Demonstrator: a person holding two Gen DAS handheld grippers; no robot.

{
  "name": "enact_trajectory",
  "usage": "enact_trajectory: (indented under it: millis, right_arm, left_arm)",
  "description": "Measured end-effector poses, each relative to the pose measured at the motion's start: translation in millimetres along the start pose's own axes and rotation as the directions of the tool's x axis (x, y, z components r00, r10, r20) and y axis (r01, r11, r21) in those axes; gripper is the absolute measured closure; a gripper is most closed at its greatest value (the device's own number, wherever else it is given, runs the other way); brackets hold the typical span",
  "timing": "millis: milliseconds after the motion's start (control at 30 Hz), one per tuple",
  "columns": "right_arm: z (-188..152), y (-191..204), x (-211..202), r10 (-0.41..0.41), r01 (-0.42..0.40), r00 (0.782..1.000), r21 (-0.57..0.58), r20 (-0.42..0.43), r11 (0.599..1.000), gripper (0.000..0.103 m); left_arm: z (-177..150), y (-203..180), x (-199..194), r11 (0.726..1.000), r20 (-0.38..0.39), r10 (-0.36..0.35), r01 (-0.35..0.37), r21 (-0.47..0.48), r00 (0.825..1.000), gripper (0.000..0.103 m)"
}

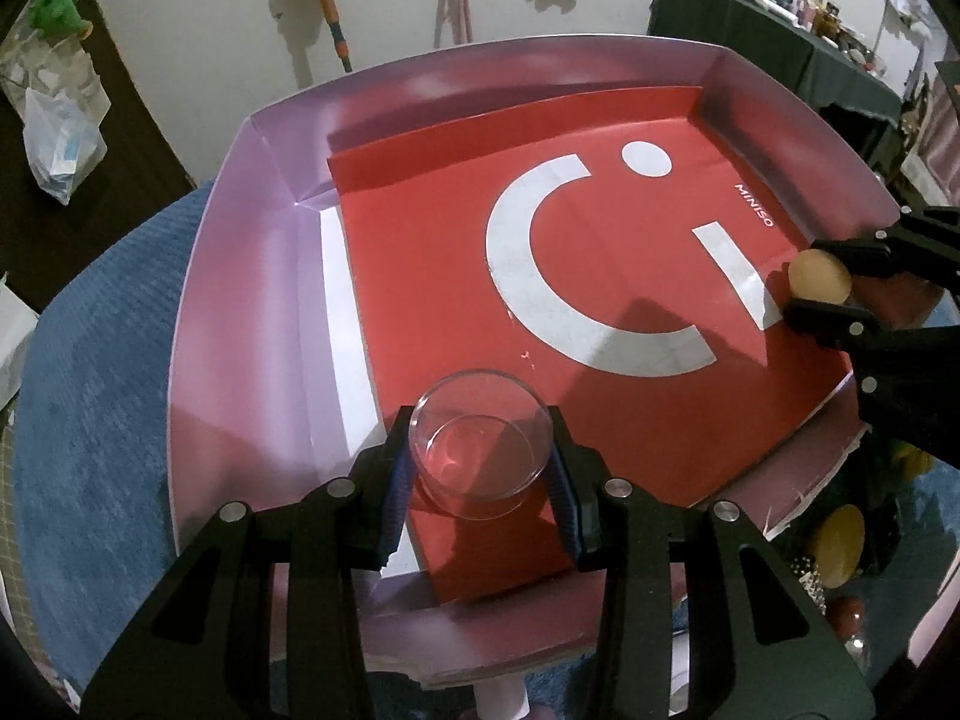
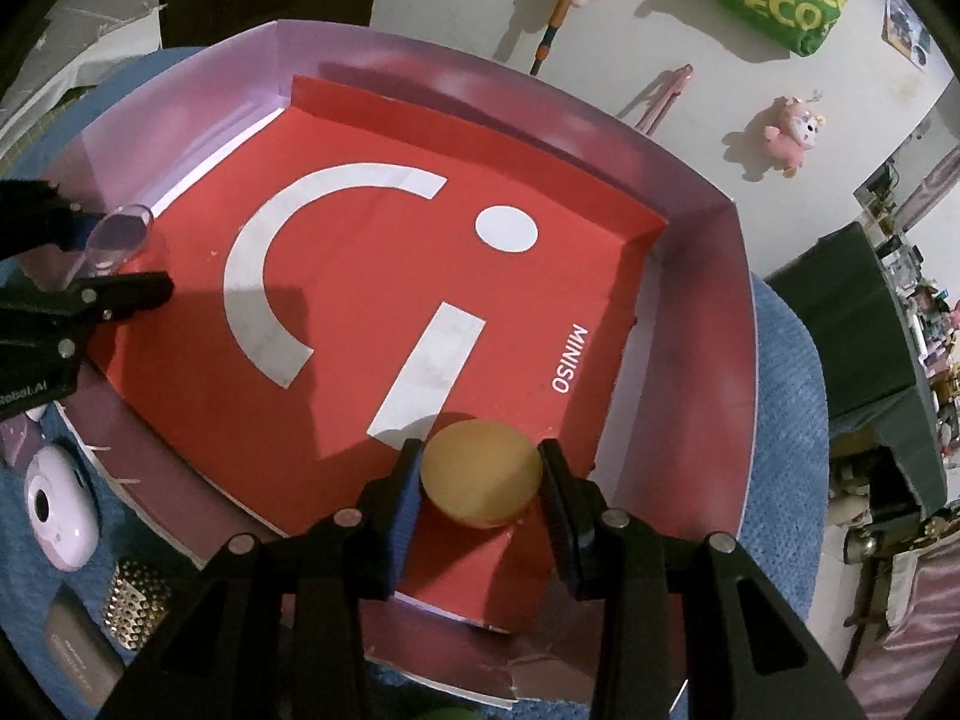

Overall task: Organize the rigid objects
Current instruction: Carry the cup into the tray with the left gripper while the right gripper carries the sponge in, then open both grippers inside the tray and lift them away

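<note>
A shallow box (image 1: 240, 276) with pale purple walls and a red floor bearing a white smile logo fills both views. In the left wrist view my left gripper (image 1: 480, 462) is shut on a clear glass cup (image 1: 480, 444), held upright low over the near part of the red floor. My right gripper (image 2: 480, 480) is shut on a tan round puck-shaped object (image 2: 480, 471) over the box's near right corner. Each gripper shows in the other's view: the right gripper (image 1: 819, 285) with the tan object (image 1: 819, 279), and the left gripper (image 2: 114, 252) with the cup (image 2: 117, 240).
The box (image 2: 690, 360) sits on a blue textured cloth (image 1: 90, 390). Beside it lie a small lilac camera (image 2: 57, 510), a studded gold block (image 2: 135, 603), a tan case (image 2: 78, 654) and a yellow round object (image 1: 837, 546). Plush toys lie on the pale floor beyond.
</note>
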State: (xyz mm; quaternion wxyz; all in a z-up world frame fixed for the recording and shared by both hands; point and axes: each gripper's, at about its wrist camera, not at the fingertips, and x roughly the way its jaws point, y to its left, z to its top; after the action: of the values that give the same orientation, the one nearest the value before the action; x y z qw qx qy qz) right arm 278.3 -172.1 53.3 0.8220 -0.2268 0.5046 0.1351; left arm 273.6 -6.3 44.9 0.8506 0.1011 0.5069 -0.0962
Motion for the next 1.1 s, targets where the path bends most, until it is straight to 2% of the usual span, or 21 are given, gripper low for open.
enact_trajectory:
  millis: [533, 867, 967, 1000, 1067, 1100]
  right_arm:
    - [2.1, 3.6, 0.1, -0.001, 0.001, 1.0, -0.006, -0.007, 1.0, 0.064]
    - [3.8, 0.4, 0.5, -0.001, 0.001, 1.0, -0.005, -0.016, 1.0, 0.062]
    - [4.6, -0.3, -2.1, 0.004, -0.004, 1.0, 0.0, -0.014, 1.0, 0.061]
    - [4.5, -0.6, -3.5, 0.008, -0.008, 1.0, 0.003, -0.011, 1.0, 0.058]
    - [4.2, -0.9, -8.2, 0.008, -0.008, 1.0, 0.007, 0.002, 1.0, 0.045]
    - [3.4, -1.8, -12.3, 0.007, -0.007, 1.0, 0.011, 0.015, 1.0, 0.04]
  left_arm:
    - [-0.1, 1.1, 0.1, 1.0, 0.01, -0.009, 0.009, 0.004, 1.0, 0.062]
    - [-2.5, -2.3, -15.9, 1.0, 0.071, -0.019, 0.019, 0.004, 0.997, 0.049]
    - [-3.4, -2.6, -24.9, 1.0, 0.096, -0.023, 0.022, 0.005, 0.995, 0.041]
    - [-3.9, -2.4, -28.5, 1.0, 0.106, -0.023, 0.023, 0.003, 0.994, 0.037]
    - [-4.7, -2.5, -36.7, 1.0, 0.128, -0.03, 0.03, -0.004, 0.991, 0.032]
    - [-5.8, -2.7, -42.7, 0.999, 0.142, -0.038, 0.04, -0.008, 0.989, 0.032]
